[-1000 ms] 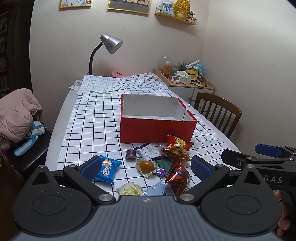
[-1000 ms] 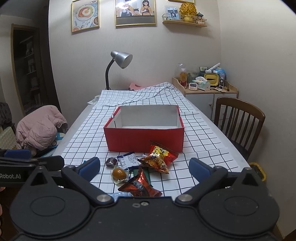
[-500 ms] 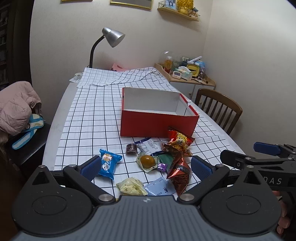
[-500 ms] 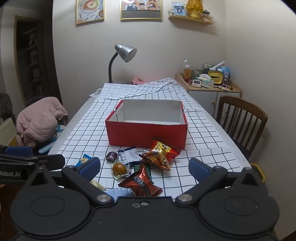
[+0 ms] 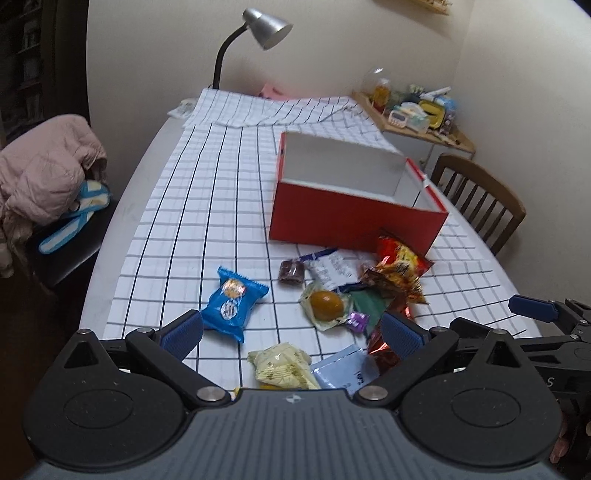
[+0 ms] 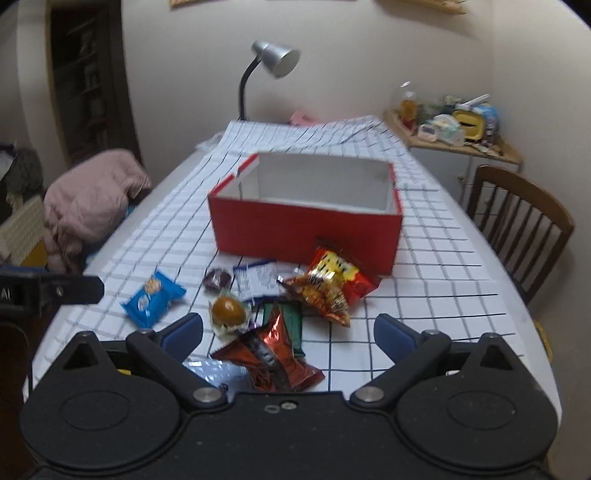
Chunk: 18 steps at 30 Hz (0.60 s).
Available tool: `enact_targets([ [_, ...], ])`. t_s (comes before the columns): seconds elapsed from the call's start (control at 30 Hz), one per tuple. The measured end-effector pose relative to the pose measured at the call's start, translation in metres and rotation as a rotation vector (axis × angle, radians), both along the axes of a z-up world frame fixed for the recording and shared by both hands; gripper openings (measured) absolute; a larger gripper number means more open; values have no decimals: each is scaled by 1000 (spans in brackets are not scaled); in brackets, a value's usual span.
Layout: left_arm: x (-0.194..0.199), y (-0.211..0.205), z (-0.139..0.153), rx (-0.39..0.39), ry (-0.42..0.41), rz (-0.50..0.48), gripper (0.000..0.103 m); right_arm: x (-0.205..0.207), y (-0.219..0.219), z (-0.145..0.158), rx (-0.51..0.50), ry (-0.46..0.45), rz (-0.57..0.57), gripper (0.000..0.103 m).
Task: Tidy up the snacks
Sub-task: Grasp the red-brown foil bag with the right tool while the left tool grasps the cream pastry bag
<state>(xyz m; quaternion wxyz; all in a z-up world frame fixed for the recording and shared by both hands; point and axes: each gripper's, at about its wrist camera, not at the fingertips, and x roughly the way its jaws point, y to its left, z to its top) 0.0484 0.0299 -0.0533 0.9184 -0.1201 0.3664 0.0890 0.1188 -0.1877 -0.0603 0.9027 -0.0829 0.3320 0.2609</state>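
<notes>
Both hand-held grippers, left (image 5: 291, 330) and right (image 6: 288, 328), hover spread apart and empty over the snacks (image 6: 327, 286); next, grasping one for the red box (image 6: 306, 229) beyond.

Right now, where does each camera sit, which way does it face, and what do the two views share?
Left wrist: on the left gripper, facing the red box across the snacks; the right gripper and fingertips show at right.
Right wrist: on the right gripper, facing the box squarely; the left gripper's tip shows at left.
Shared: box, blue packet, lamp, chair.
</notes>
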Motion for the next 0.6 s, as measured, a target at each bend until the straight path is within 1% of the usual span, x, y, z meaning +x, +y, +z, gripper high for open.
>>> enact_targets([
  [0.1, 7, -1, -18, -24, 65, -10, 103, 8, 5, -15, -39, 23, 58, 96],
  [0.27, 14, 0, -48, -55, 164, 12, 103, 21, 11, -37, -86, 64, 151, 94],
  [0.33, 16, 3, -57, -64, 181, 17, 103, 25, 15, -45, -113, 68, 198, 91],
  [0.47, 22, 1, -74, -53, 212, 9, 103, 36, 23, -60, -157, 83, 261, 87],
  [0.6, 29, -5, -80, -53, 203, -2, 103, 44, 31, -69, -174, 90, 301, 86],
])
